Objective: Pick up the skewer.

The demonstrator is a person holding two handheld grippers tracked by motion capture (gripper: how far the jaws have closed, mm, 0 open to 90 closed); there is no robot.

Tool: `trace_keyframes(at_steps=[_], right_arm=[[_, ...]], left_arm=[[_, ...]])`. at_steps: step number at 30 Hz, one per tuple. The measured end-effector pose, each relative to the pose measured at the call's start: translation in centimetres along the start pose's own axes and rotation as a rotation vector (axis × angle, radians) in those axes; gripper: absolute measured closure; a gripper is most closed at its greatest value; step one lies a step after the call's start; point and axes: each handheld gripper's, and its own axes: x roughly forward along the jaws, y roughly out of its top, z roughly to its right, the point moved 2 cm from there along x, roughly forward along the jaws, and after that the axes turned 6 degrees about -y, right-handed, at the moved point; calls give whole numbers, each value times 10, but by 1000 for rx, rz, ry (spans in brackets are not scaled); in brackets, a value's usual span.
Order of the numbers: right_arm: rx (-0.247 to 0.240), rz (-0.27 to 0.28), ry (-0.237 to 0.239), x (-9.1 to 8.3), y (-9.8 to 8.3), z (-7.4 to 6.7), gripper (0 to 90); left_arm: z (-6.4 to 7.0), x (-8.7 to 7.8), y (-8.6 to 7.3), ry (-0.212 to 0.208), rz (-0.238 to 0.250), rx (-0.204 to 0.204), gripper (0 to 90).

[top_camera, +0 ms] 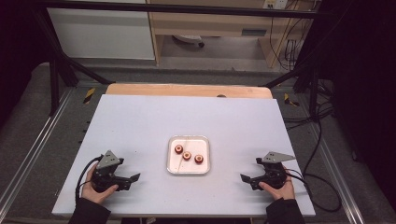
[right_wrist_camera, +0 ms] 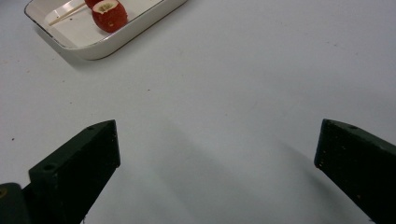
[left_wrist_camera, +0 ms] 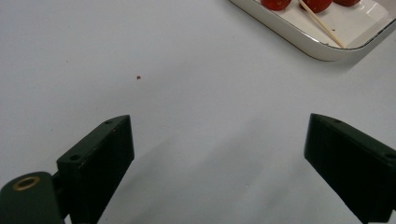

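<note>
A white tray (top_camera: 204,163) lies at the middle of the white table, toward the near edge. Three red fruits sit in it: one at the left (top_camera: 178,149), one in the middle (top_camera: 187,155), one at the right (top_camera: 199,159). A thin wooden skewer (left_wrist_camera: 322,24) lies in the tray beside them. My left gripper (top_camera: 136,178) rests on the table left of the tray, open, with nothing between its jaws. My right gripper (top_camera: 243,179) rests to the tray's right, open and empty too. In the right gripper view a cored red fruit (right_wrist_camera: 109,14) and the tray's rim (right_wrist_camera: 100,46) appear at the upper left.
The white table top (top_camera: 140,121) has bare room all around the tray. A wooden strip (top_camera: 187,89) runs along its far edge. Black frame posts and cables (top_camera: 322,135) stand at the sides. A small dark crumb (left_wrist_camera: 138,78) lies on the table.
</note>
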Motion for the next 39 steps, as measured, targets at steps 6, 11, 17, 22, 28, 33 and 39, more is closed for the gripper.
trace_keyframes(at_steps=[6,11,17,22,28,33,39], right_arm=[[1,6,-1,0,0,0,7],[1,2,-5,0,0,0,7],[-1,4,-6,1,0,-1,7],[0,5,-9,0,0,0,7],[-2,1,-10,1,0,-1,6],[-3,-1,-9,1,0,0,6],[-1,2,-11,1,0,-1,7]], left_arm=[[3,0,3,-2,6,2,77],[8,3,5,-1,-3,11,79],[12,7,10,3,-11,14,83],[17,9,13,-5,-2,3,89],[27,14,26,7,-15,17,91],[33,16,36,25,-10,27,98],[43,26,53,32,-12,22,112]])
